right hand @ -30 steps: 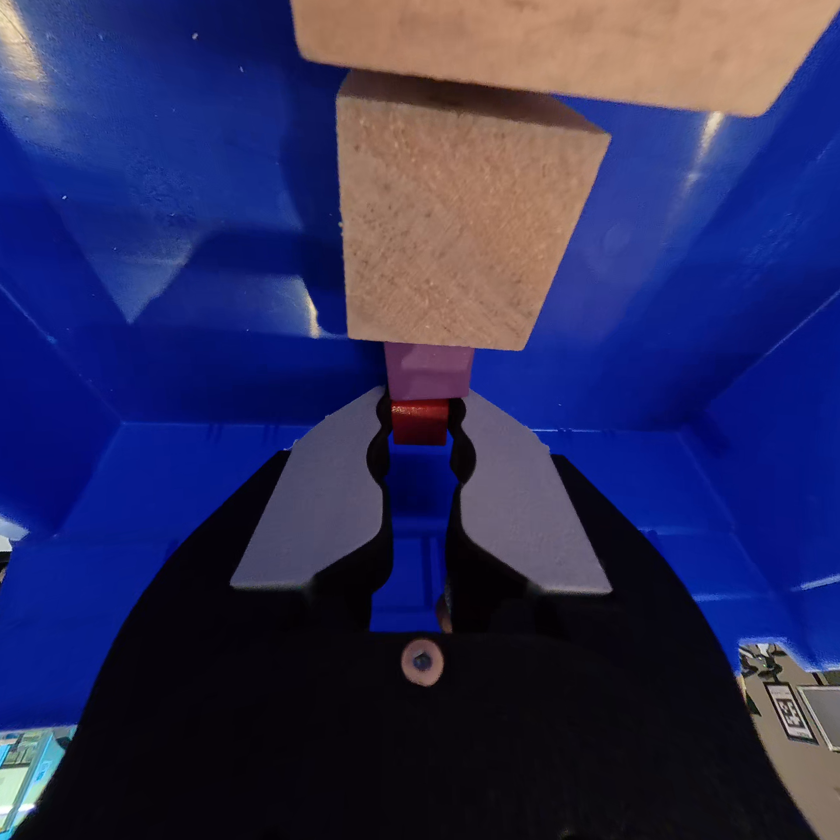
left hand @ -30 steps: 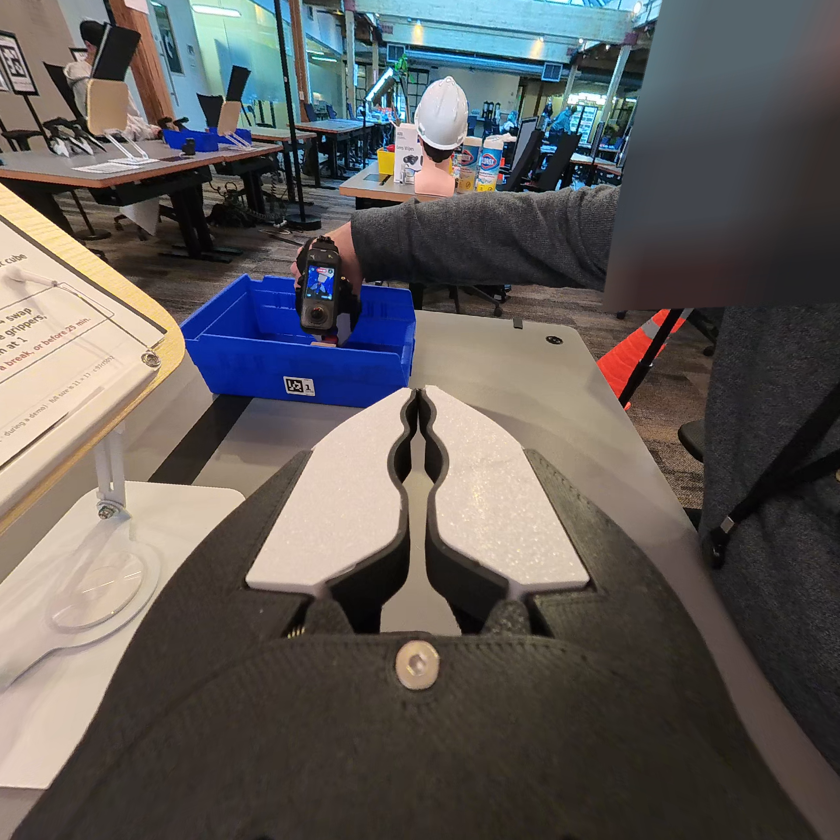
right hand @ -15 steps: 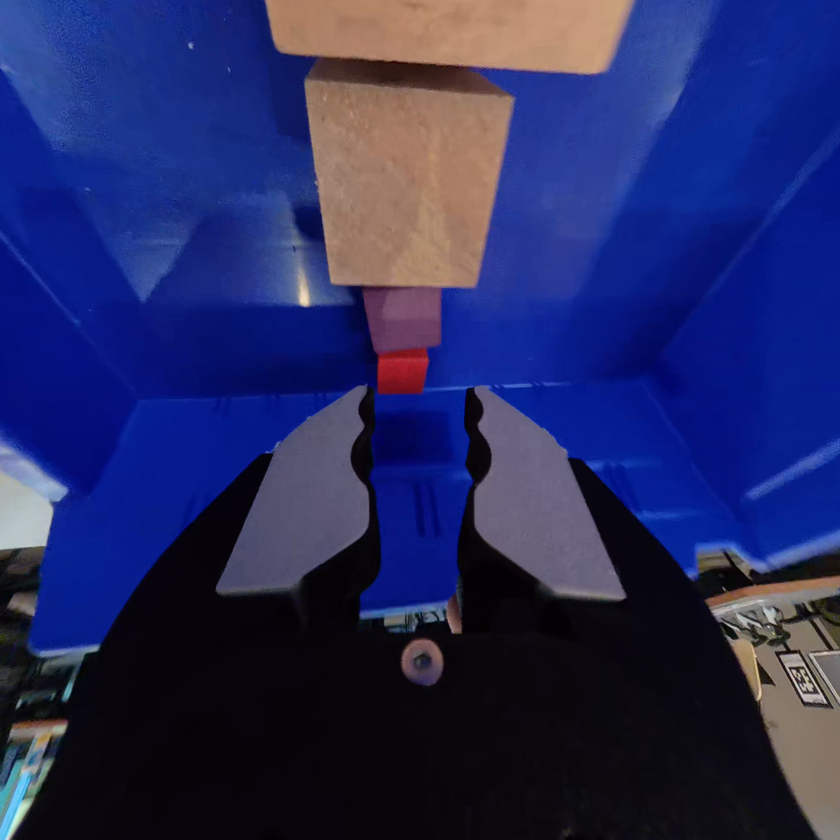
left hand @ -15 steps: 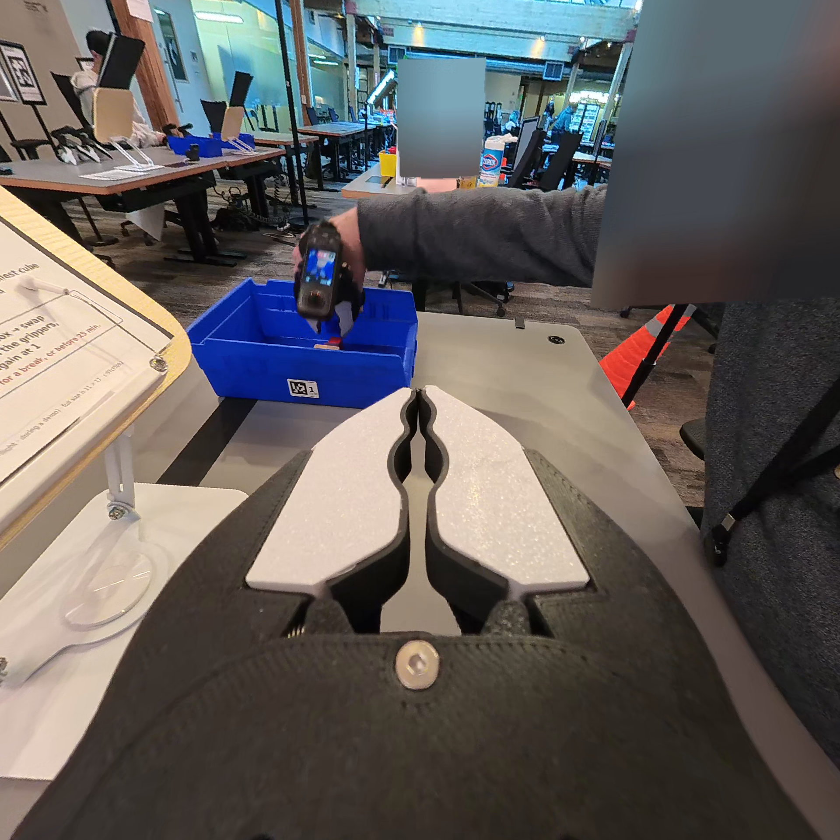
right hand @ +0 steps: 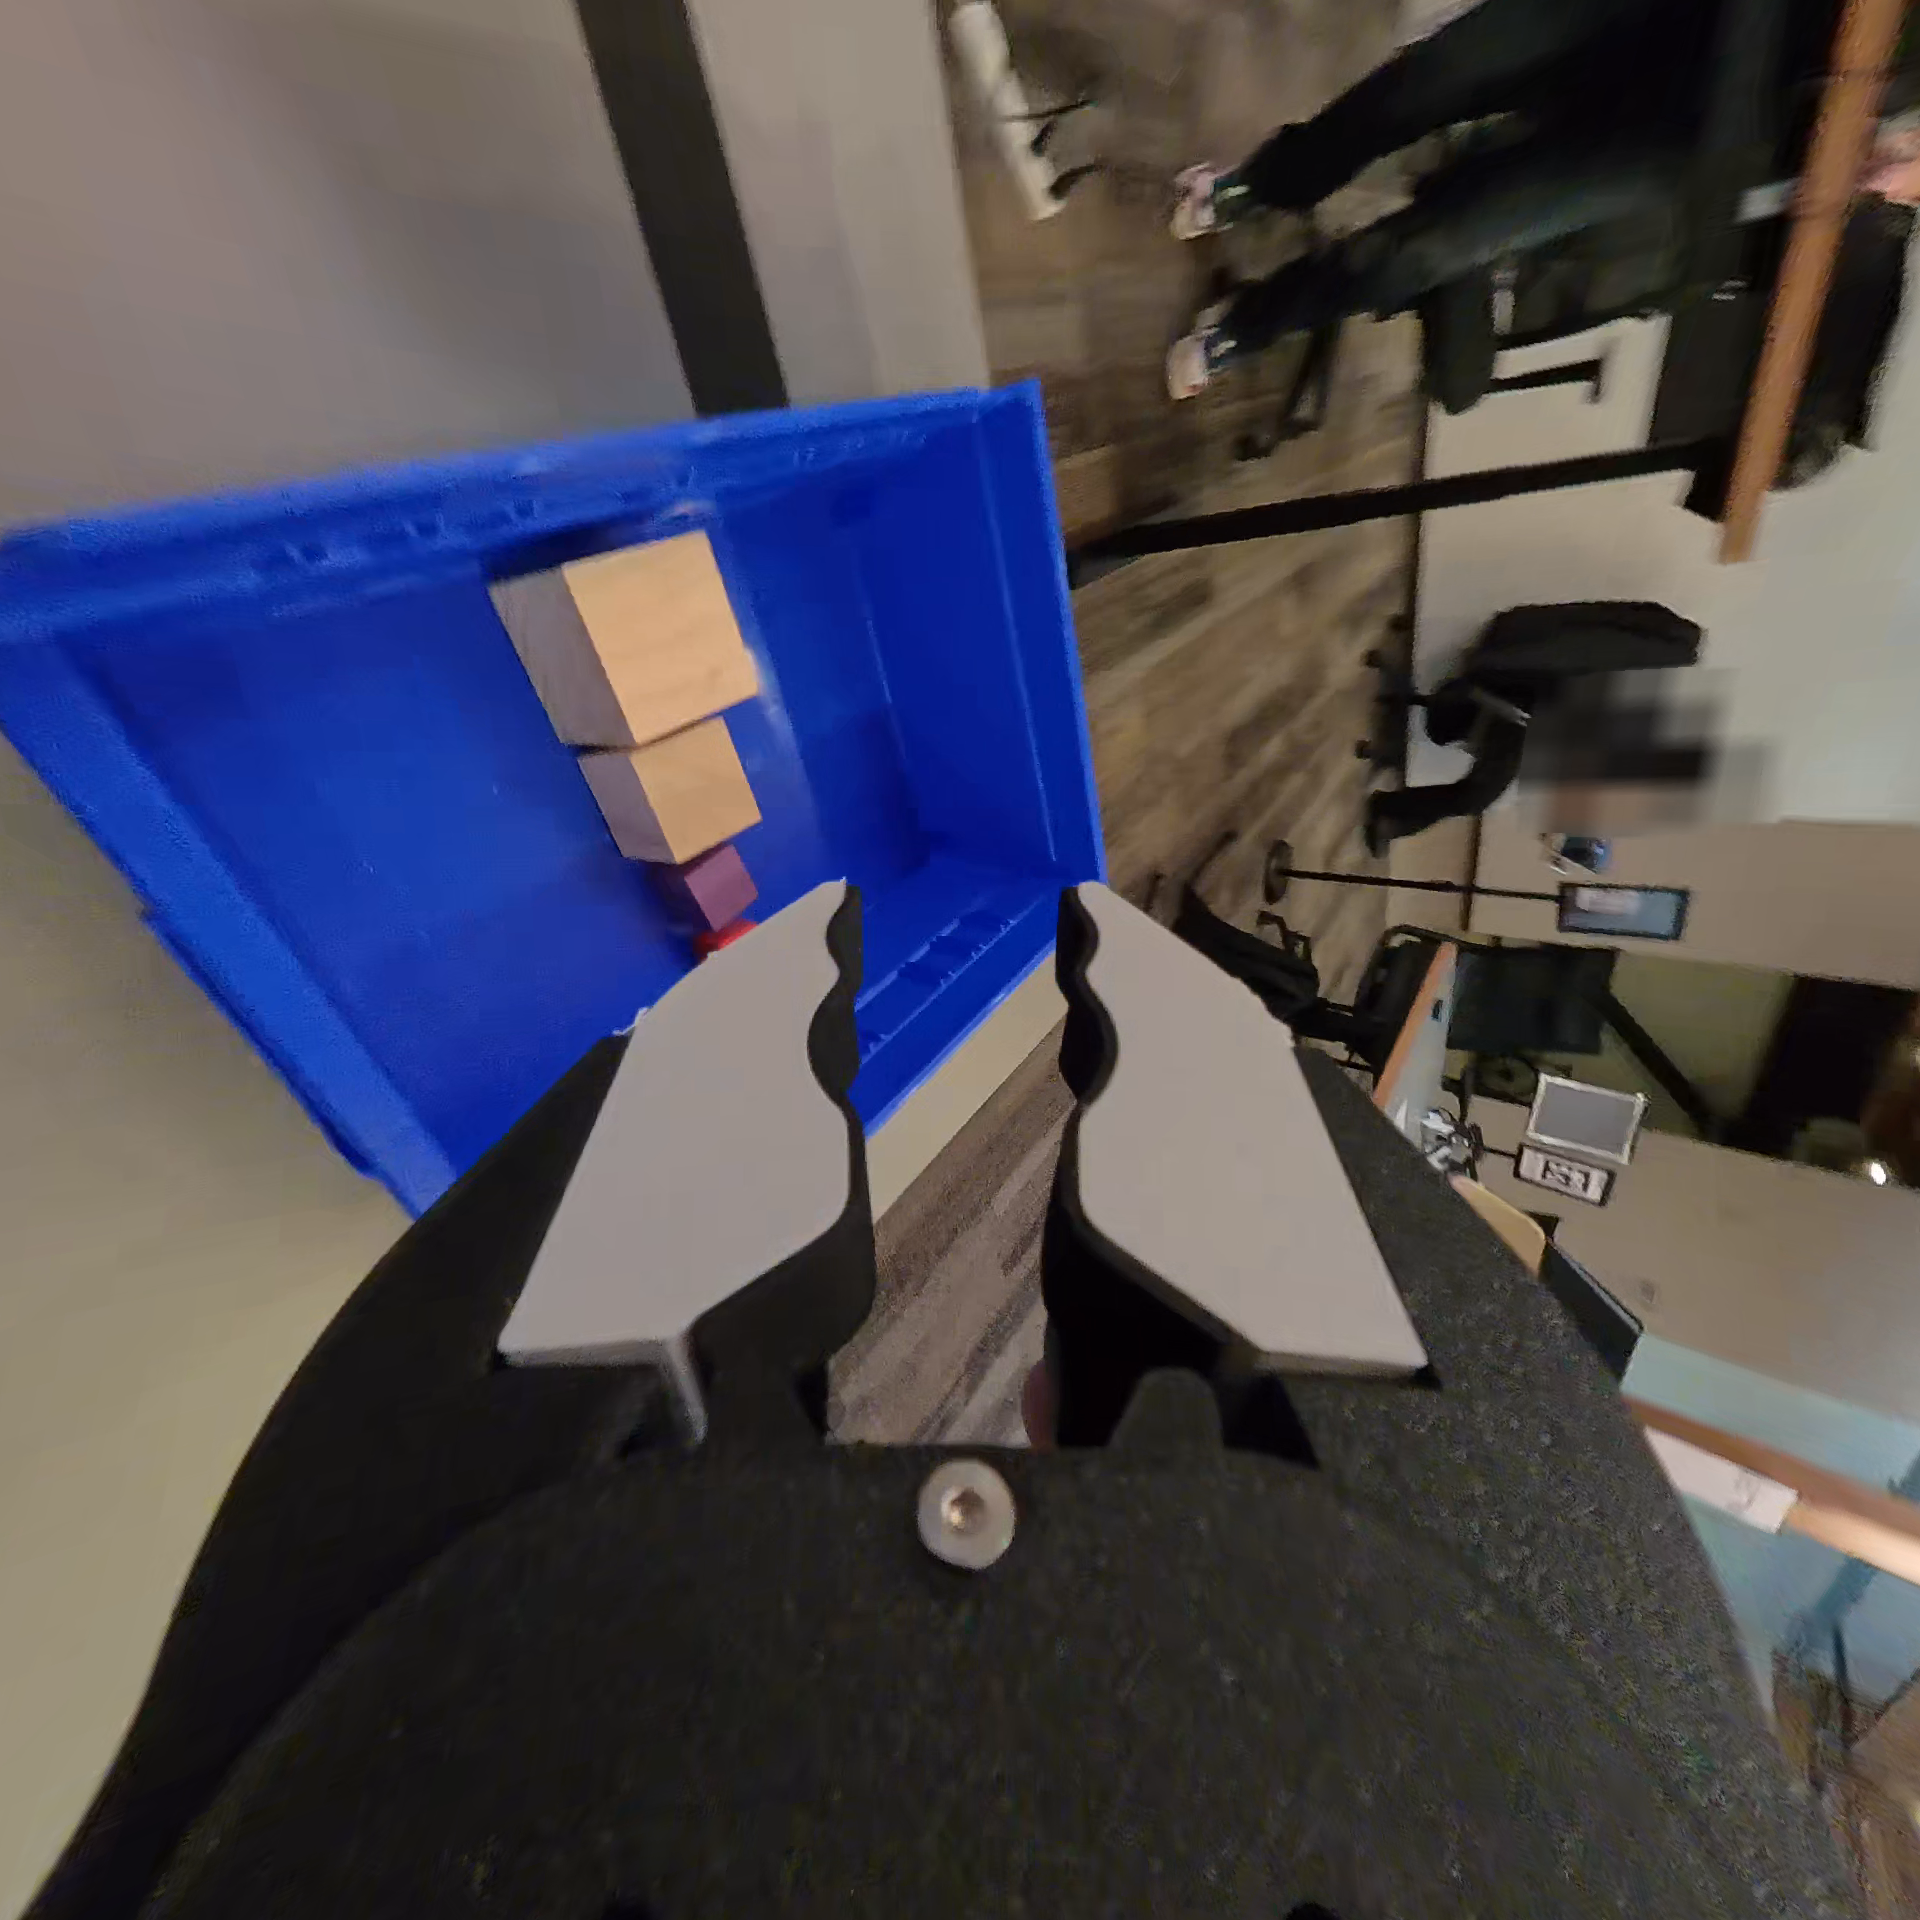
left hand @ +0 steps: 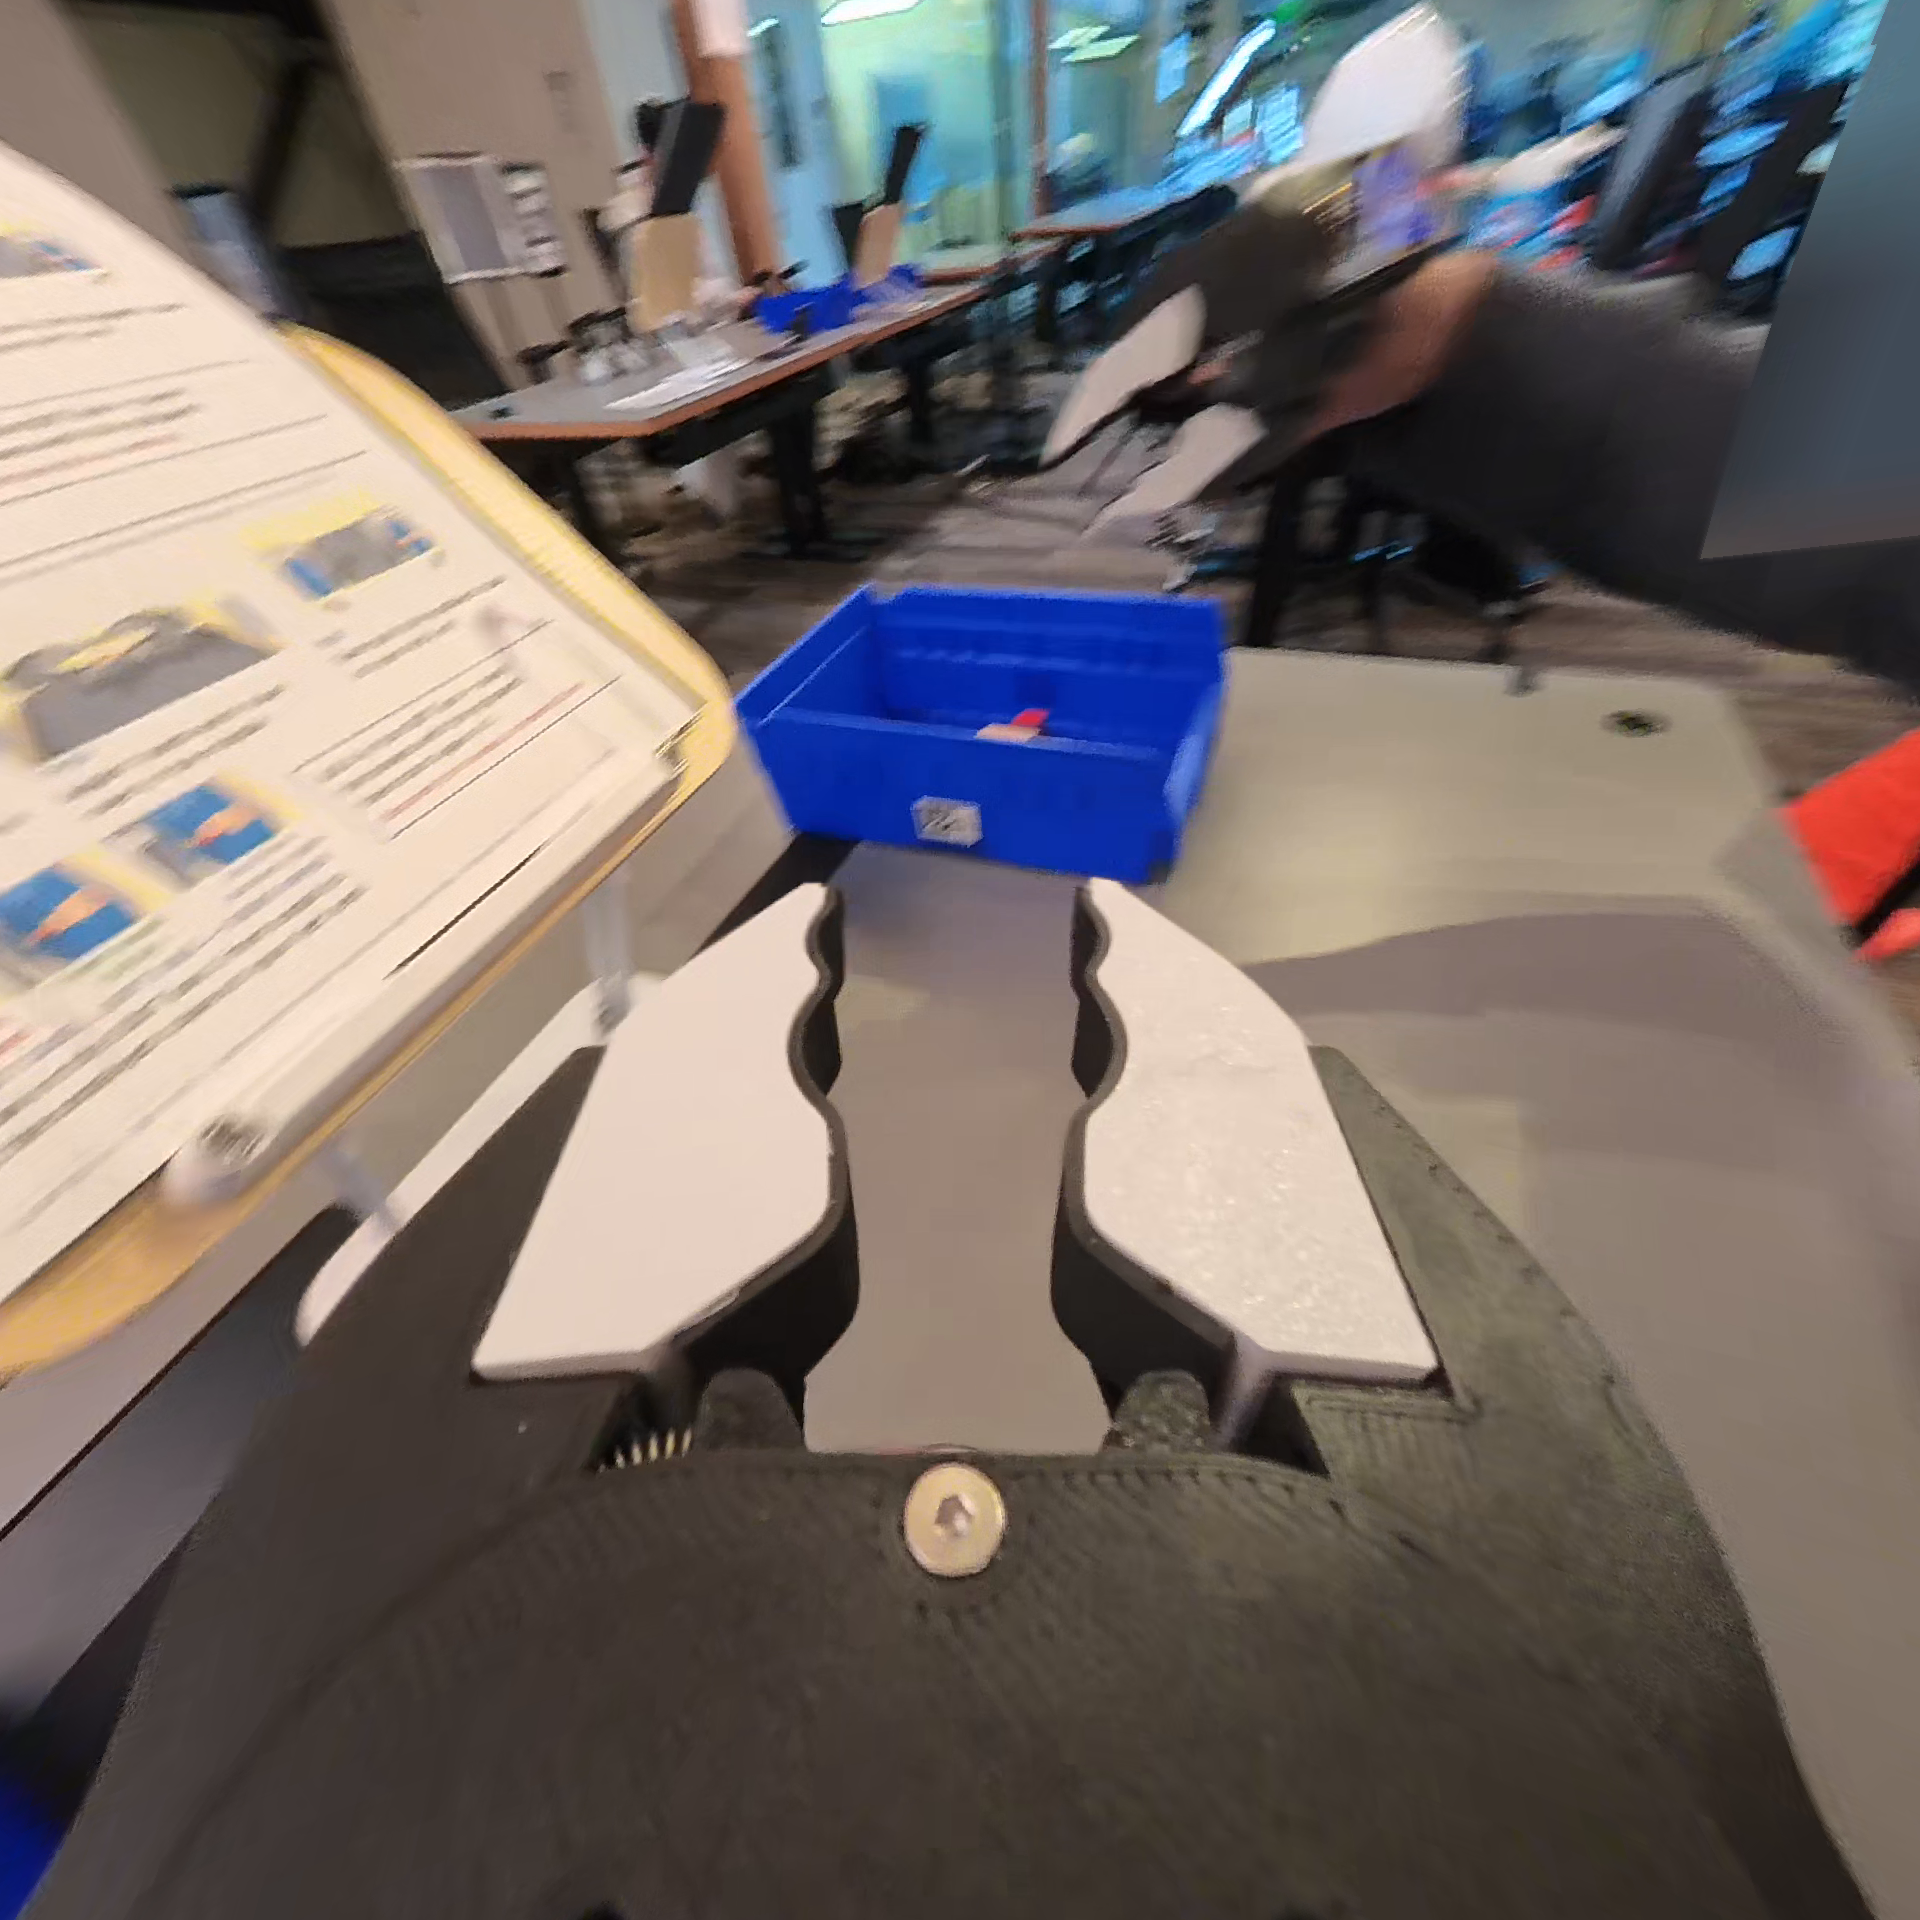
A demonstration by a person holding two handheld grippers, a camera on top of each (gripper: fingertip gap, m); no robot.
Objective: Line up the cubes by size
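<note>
A blue bin holds a row of cubes: a large wooden cube, a smaller wooden cube, a purple cube and a small red cube at the end. My right gripper is open and empty, raised above the bin's near corner. My left gripper is open and empty over the grey table, just short of the blue bin. The red cube and a wooden cube peek over the bin's wall. The right gripper shows blurred beyond the bin.
A tilted instruction board on a clear stand stands to the left of the bin. A person's grey sleeve reaches over the table. An orange cone lies off the table's right edge. Other tables and chairs stand farther back. The gap from one gripper's tips to the other's is roughly 40 cm.
My right gripper let go of the red cube, opened and pulled up out of the bin, turning sideways. My left gripper opened from shut and swung towards the bin.
</note>
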